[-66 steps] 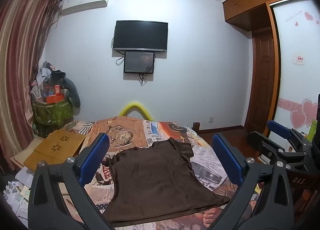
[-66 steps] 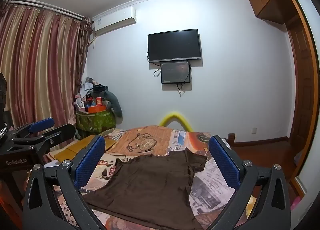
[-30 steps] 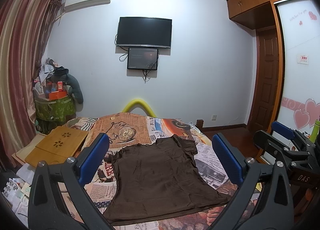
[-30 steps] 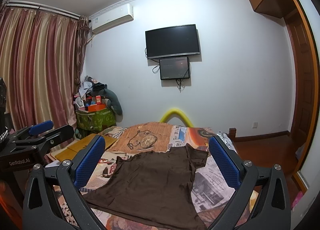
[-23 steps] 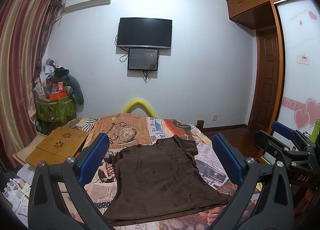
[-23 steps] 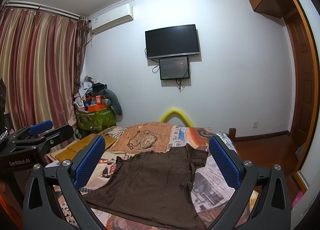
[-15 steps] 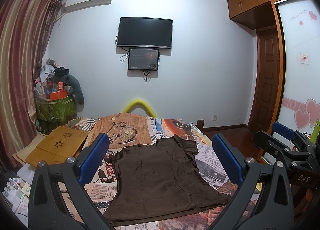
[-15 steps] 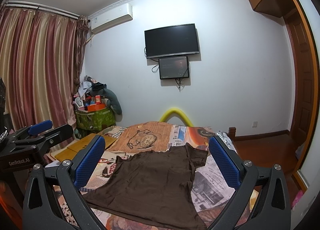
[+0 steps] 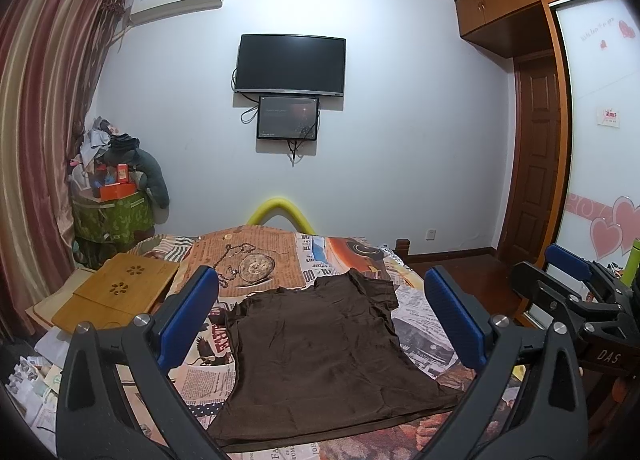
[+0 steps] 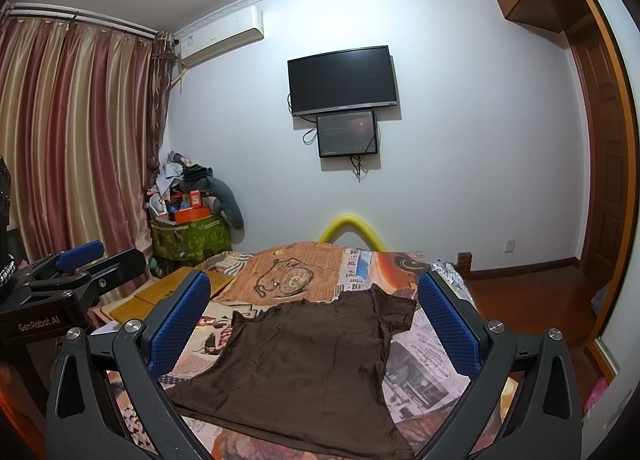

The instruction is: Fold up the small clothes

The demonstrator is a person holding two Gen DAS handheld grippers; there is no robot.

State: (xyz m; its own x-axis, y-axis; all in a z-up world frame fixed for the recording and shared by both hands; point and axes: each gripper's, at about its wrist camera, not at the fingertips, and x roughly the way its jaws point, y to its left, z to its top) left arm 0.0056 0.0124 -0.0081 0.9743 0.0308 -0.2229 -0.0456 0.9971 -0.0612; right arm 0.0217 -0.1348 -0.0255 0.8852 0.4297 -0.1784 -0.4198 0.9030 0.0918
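brown t-shirt (image 9: pixel 320 344) spread flat on the bed (image 9: pixel 420 336), lower centre of frame, not yet folded. left hand-held gripper (image 9: pixel 320 316) and right hand-held gripper (image 10: pixel 316 324) both wide apart, holding nothing. every fold left to do.

A wall television (image 9: pixel 290 63) hangs above a small screen (image 9: pixel 287 117), with striped curtains (image 10: pixel 76 140) left.

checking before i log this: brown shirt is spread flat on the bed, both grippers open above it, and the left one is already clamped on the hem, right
Not quite. The left gripper is not clamped on the hem: the left wrist view shows its jaws wide apart, clear of the cloth. The rest holds: the brown shirt lies spread flat on the bed, and the right gripper is open too.
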